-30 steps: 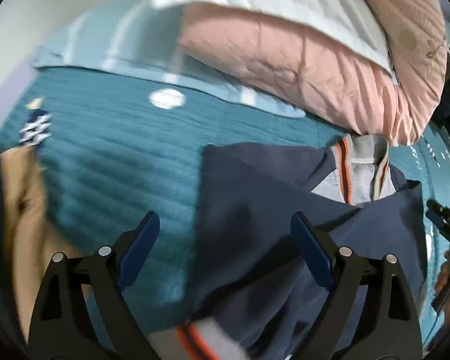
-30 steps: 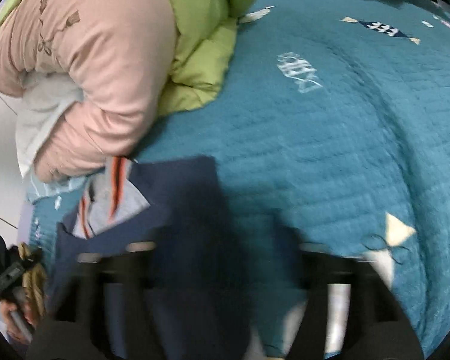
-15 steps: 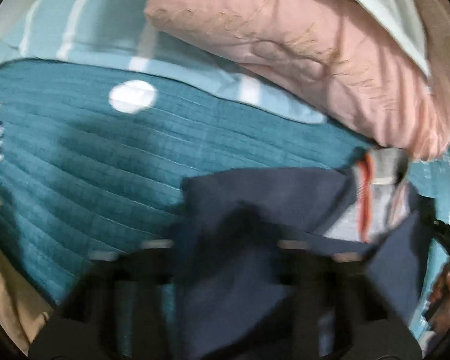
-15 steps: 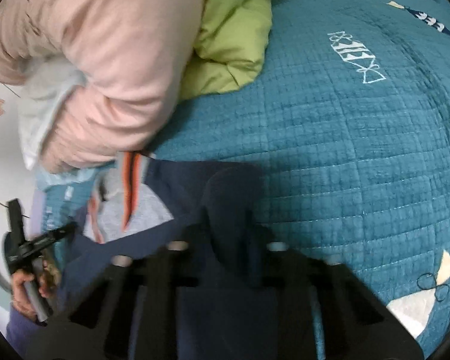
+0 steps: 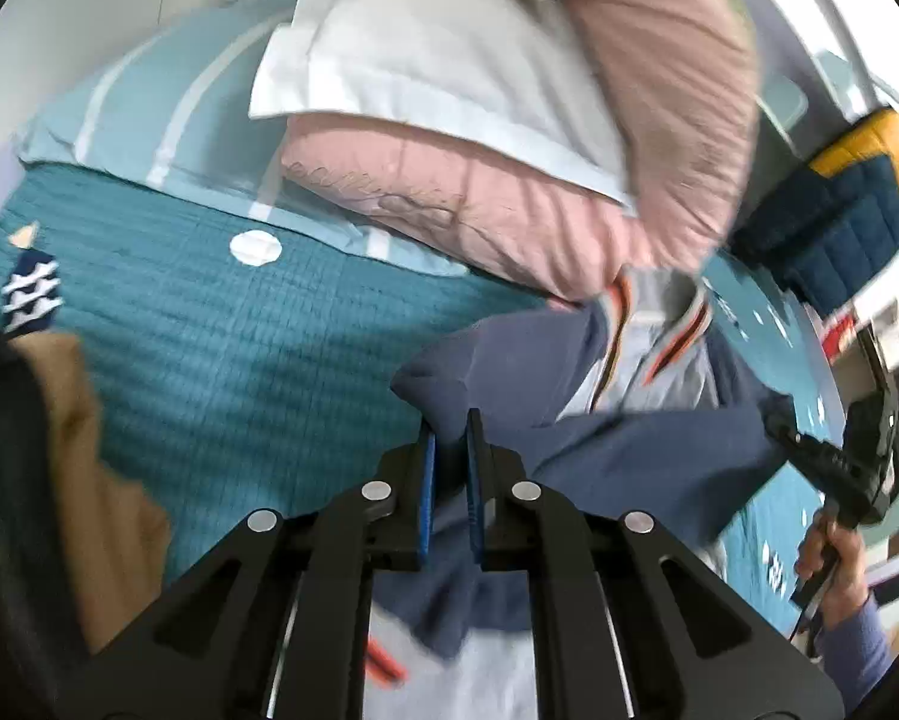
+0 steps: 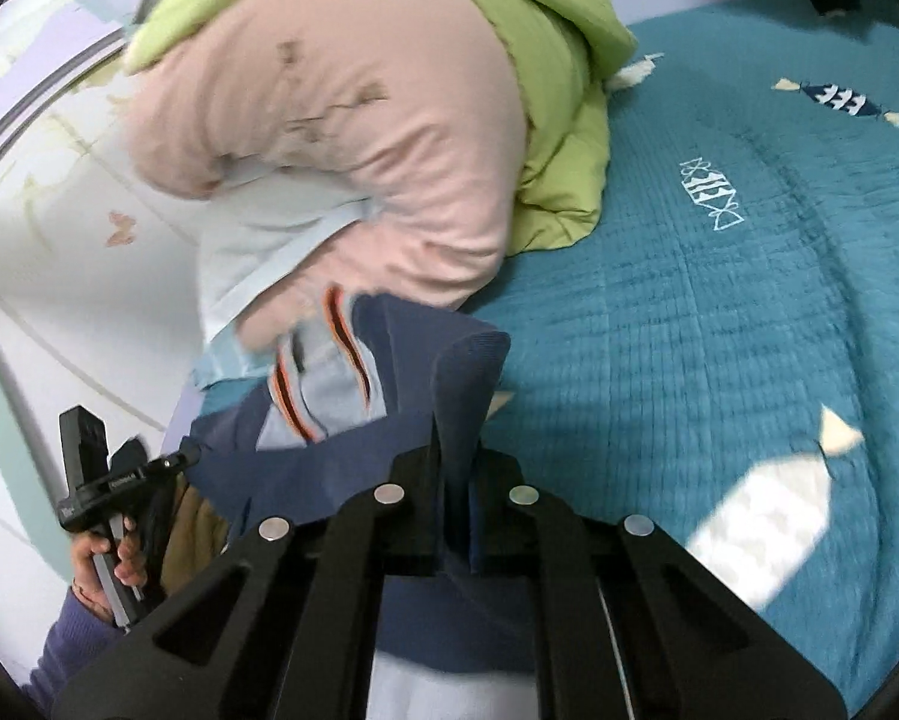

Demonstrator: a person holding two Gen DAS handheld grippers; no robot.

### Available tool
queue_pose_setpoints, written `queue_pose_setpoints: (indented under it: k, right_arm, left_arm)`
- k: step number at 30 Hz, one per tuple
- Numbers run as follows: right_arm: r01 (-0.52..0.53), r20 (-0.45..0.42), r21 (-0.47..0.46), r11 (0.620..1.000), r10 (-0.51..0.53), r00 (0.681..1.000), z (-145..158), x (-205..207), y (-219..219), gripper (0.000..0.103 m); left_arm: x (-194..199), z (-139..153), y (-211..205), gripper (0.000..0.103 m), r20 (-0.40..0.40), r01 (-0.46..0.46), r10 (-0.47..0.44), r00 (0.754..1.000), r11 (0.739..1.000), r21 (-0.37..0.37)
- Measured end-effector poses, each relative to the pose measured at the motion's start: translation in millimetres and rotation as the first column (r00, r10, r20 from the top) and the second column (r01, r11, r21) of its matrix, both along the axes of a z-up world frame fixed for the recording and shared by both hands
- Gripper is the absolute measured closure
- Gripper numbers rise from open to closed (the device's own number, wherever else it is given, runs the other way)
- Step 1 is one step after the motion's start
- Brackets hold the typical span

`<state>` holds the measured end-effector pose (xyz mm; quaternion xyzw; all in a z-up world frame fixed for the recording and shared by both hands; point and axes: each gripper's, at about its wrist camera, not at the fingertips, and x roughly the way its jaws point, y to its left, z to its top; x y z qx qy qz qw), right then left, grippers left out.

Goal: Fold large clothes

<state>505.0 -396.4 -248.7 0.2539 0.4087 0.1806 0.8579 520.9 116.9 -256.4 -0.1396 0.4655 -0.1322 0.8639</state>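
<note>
A navy sweatshirt (image 5: 599, 426) with a grey collar trimmed in orange lies on the teal quilted bedspread (image 5: 221, 336). My left gripper (image 5: 449, 438) is shut on a navy fold of it, lifted off the bed. My right gripper (image 6: 455, 438) is shut on another navy fold of the same sweatshirt (image 6: 341, 468), which stands up between its fingers. Each gripper shows in the other's view, hand-held: the right one (image 5: 845, 468) at the right, the left one (image 6: 107, 480) at the lower left.
A pink duvet (image 5: 509, 204) with a white pillow (image 5: 425, 60) and a green quilt (image 6: 545, 30) is piled just behind the collar. A tan garment (image 5: 89, 480) lies at the left. A navy and yellow item (image 5: 839, 210) sits at the far right.
Both grippers were open above the sweatshirt a second ago. They came down, closed on navy folds and have lifted them off the bed.
</note>
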Motion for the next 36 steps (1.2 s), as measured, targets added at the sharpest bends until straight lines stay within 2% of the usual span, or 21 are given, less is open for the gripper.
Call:
queue_pose_setpoints:
  k: [7, 11, 14, 17, 19, 21, 23, 26, 27, 29, 30, 31, 33, 36]
  right_arm:
    - [-0.062, -0.005, -0.061, 0.996, 0.062, 0.998, 24.0, -102.0, 10.3, 0.098]
    - [-0.112, -0.068, -0.109, 0.988, 0.105, 0.992, 15.7, -165.6, 19.7, 0.098]
    - [-0.141, -0.148, -0.145, 0.979, 0.119, 0.982, -9.8, -203.6, 24.7, 0.097]
    - [-0.152, -0.232, -0.198, 0.968, 0.104, 0.967, -41.2, -232.1, 29.3, 0.096]
    - [-0.153, -0.277, -0.226, 0.962, 0.088, 0.957, -57.4, -247.2, 31.1, 0.092]
    - [-0.132, -0.32, -0.235, 0.963, 0.052, 0.946, -65.1, -255.2, 27.7, 0.089]
    - [-0.101, -0.309, -0.226, 0.969, 0.028, 0.951, -55.9, -260.9, 22.0, 0.086]
    - [-0.071, -0.293, -0.276, 0.958, -0.013, 0.956, -28.3, -267.6, 19.8, 0.074]
    - [-0.06, -0.27, -0.279, 0.959, -0.018, 0.963, -16.7, -273.1, 19.4, 0.069]
    - [-0.019, -0.216, -0.282, 0.959, -0.045, 0.975, 5.8, -282.6, 16.5, 0.066]
    - [-0.001, -0.19, -0.273, 0.962, -0.053, 0.98, 14.8, -284.9, 17.1, 0.066]
    - [0.004, -0.167, -0.247, 0.969, -0.047, 0.985, 20.5, -284.5, 18.8, 0.066]
    - [0.004, -0.167, -0.222, 0.975, -0.042, 0.985, 20.5, -274.9, 25.3, 0.067]
    - [-0.061, -0.282, -0.147, 0.987, 0.017, 0.959, -12.5, -251.4, 42.8, 0.092]
  left_arm:
    - [-110.5, 26.8, 8.6, 0.095, 0.04, 0.053, -0.053, 0.998, 0.999, -0.001]
    - [-176.1, 12.0, 20.1, 0.095, -0.007, 0.072, -0.072, 0.997, 0.997, -0.003]
    - [-217.0, -14.5, 22.6, 0.094, -0.066, 0.092, -0.09, 0.994, 0.995, 0.024]
    - [-245.5, -44.0, 17.2, 0.094, -0.134, 0.127, -0.119, 0.984, 0.99, 0.055]
    - [-259.3, -64.0, 12.3, 0.093, -0.188, 0.143, -0.128, 0.974, 0.987, 0.071]
    - [-270.7, -74.8, 12.5, 0.093, -0.208, 0.125, -0.1, 0.973, 0.986, 0.113]
    - [-280.3, -72.6, 20.1, 0.092, -0.203, 0.095, -0.078, 0.976, 0.992, 0.077]
    - [-293.4, -49.8, 31.9, 0.09, -0.132, 0.056, -0.05, 0.99, 0.998, 0.037]
    - [-297.3, -40.8, 36.3, 0.084, -0.104, 0.037, -0.034, 0.994, 0.999, 0.022]
    - [-303.9, -25.6, 42.2, 0.058, -0.051, 0.004, -0.004, 0.999, 1.0, -0.004]
    - [-301.9, -20.2, 41.5, 0.036, -0.03, -0.014, 0.014, 0.999, 1.0, -0.003]
    - [-301.2, -14.8, 40.7, 0.032, -0.004, -0.031, 0.031, 1.0, 1.0, 0.0]
    - [-292.3, -14.1, 33.6, 0.032, -0.009, -0.03, 0.03, 1.0, 1.0, 0.003]
    - [-275.0, -33.0, 22.8, 0.032, -0.085, -0.047, 0.05, 0.995, 0.998, 0.042]
